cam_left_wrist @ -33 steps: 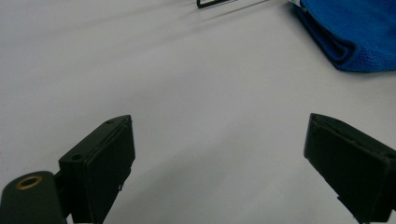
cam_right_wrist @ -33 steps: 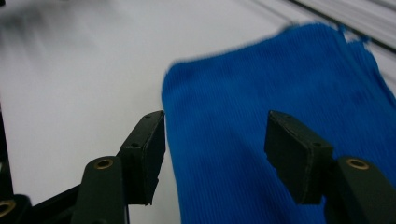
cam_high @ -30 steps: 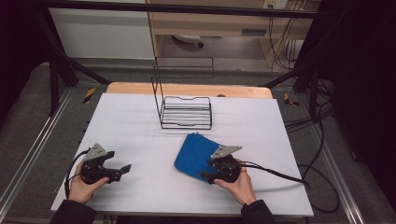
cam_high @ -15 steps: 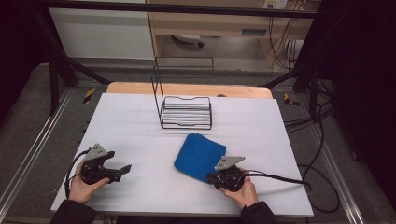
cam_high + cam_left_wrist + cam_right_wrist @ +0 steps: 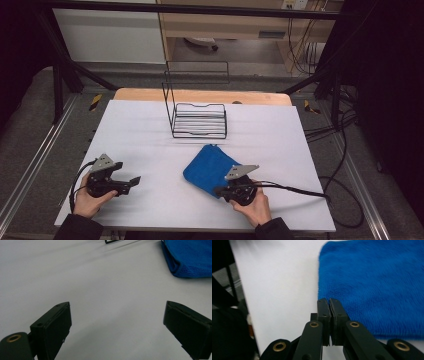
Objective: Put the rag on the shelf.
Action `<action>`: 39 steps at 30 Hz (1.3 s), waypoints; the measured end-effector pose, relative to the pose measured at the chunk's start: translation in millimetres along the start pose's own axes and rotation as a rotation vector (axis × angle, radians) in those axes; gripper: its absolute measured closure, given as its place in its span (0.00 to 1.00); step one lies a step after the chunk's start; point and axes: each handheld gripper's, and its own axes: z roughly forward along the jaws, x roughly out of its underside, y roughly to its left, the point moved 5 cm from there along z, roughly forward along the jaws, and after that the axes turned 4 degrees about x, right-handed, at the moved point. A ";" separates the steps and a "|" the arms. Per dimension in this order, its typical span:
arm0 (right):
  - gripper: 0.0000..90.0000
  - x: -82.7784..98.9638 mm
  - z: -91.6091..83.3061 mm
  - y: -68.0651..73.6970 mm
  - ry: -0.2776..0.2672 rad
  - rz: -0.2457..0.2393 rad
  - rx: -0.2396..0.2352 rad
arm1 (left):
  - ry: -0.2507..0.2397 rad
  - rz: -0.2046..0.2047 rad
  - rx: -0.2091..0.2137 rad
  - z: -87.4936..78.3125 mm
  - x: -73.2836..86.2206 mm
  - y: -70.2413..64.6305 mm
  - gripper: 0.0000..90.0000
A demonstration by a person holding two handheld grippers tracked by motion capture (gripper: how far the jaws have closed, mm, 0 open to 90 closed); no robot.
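Note:
A folded blue cloth point(image 5: 210, 167) lies flat on the white table point(image 5: 150, 130), right of centre. My right gripper point(image 5: 220, 190) rests at the cloth's near corner, held in a hand. In the right gripper view the right gripper point(image 5: 328, 301) has just been closing and is shut, pads together with no fabric seen between them, its tips at the edge of the blue cloth point(image 5: 374, 285). My left gripper point(image 5: 134, 181) sits at the near left, open, pointing right. Nothing lies between the jaws of the left gripper point(image 5: 117, 325); the cloth point(image 5: 190, 257) is farther off.
A black wire rack point(image 5: 199, 120) with a tall back frame stands at the middle rear of the table. Cables point(image 5: 300, 190) trail from the right gripper across the table to the right. Metal frame rails run along both sides.
The right gripper drew back a little from on top of the cloth toward the near edge, and its jaws closed. The left gripper stayed put.

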 end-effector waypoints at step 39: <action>0.66 27.2 -5.1 -52.1 0.044 0.180 0.167 | -0.004 -0.001 0.002 -0.7 -0.3 -1.0 0.09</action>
